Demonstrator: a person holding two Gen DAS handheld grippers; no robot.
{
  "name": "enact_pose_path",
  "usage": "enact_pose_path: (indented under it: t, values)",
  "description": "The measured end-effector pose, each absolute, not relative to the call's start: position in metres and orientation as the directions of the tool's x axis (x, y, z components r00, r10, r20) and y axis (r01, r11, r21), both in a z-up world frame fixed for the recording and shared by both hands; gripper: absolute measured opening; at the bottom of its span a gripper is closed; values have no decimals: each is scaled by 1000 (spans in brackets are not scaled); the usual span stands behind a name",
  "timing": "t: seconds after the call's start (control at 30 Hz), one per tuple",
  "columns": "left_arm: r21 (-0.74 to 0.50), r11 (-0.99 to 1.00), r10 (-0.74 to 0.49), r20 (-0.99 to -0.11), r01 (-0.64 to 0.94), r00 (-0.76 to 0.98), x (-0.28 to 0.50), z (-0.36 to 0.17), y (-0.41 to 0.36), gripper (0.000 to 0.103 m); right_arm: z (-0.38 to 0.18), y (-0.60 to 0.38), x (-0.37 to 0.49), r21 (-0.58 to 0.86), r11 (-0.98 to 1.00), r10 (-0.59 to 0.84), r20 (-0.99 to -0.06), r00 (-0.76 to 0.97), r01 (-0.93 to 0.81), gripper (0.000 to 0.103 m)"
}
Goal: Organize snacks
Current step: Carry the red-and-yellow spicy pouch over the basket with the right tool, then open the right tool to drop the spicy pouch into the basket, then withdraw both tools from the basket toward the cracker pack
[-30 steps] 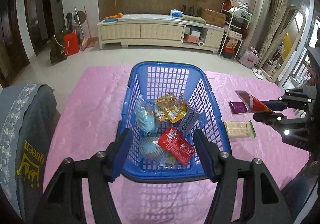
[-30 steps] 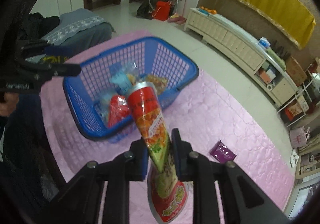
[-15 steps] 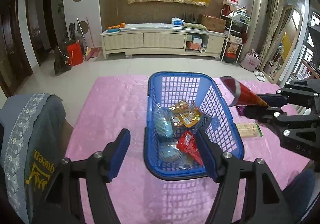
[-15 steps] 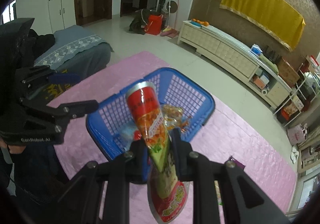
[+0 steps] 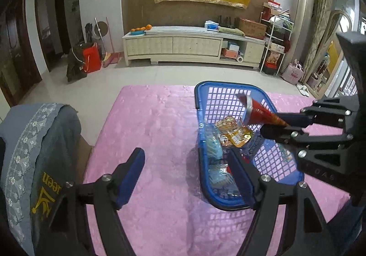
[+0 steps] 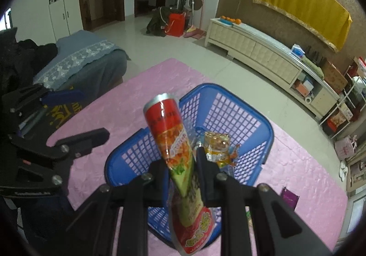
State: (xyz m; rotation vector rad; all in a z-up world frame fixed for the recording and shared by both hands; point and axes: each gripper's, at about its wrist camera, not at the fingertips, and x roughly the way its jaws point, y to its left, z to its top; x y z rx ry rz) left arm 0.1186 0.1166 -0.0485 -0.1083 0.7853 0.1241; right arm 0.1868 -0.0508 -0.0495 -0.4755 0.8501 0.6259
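Over the blue basket, your right gripper is clamped on the cone-shaped snack pack, its top tilted past the near rim. Let go now and it could tip out onto the pink cloth. Your left gripper holds nothing, its jaws opening beside the basket.
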Motion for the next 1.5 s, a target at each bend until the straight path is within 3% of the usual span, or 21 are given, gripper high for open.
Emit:
enact_pose_path:
  t: [0.37, 0.8, 0.9, 1.07, 1.23, 1.5]
  values:
    - [-74, 987, 43, -738, -144, 674, 130, -72, 130, 73, -99, -34, 197, -177, 673, 245, -863, 442, -718, 24]
    - [-82, 985, 37, -752, -149, 658, 130, -78, 133, 73, -107, -32, 196, -178, 644, 246, -873, 422, -744, 27]
    - [-84, 985, 37, -754, -153, 656, 128, -78, 134, 73, -108, -29, 194, -191, 639, 241, -870, 430, -745, 34]
    - [-83, 984, 40, -752, -155, 658, 124, -75, 131, 73, -106, -35, 194, -197, 659, 236, -862, 449, -726, 60]
    - [-75, 986, 43, -744, -148, 666, 120, -70, 129, 73, -88, -49, 190, -187, 689, 262, -837, 480, -701, 75]
    - [-60, 992, 37, -717, -114, 697, 115, -52, 107, 77, -57, -82, 178, -172, 747, 286, -788, 544, -642, 77]
